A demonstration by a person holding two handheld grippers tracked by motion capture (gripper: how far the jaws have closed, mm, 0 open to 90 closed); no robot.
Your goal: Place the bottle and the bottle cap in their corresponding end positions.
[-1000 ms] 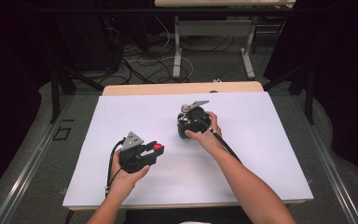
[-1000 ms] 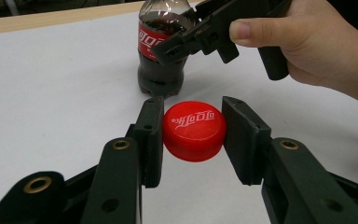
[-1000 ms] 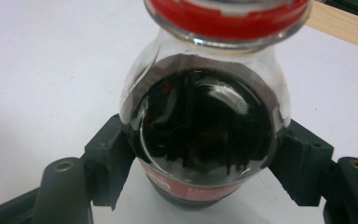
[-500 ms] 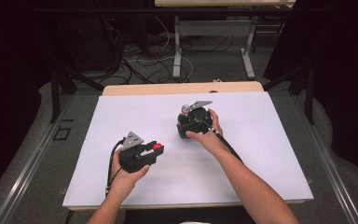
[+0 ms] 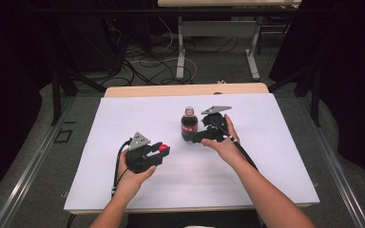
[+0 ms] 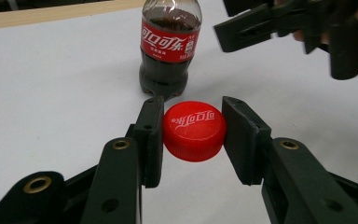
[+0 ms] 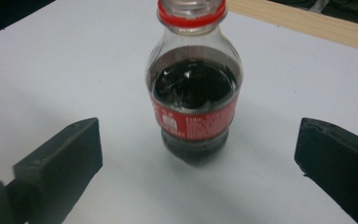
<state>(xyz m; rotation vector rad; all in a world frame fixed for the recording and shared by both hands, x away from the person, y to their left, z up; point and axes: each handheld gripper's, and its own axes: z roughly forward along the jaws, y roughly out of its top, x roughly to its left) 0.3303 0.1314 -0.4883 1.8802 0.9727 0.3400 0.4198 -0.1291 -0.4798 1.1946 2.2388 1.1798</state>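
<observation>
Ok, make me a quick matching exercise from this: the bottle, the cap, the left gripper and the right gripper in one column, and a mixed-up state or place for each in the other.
1. bottle
2. cap
3. left gripper
4. right gripper

a. jaws wide apart, nothing between the pads
b. red, clamped between two black jaws
c. upright on the white table, uncapped
d. shut on something small and red

Pairs: 1-c, 2-b, 3-d, 4-a

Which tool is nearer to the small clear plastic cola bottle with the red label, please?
Right. The right tool sits just beside the cola bottle, its jaws having just opened off it. The left tool is farther off toward the person, shut on the red plastic cap.
</observation>
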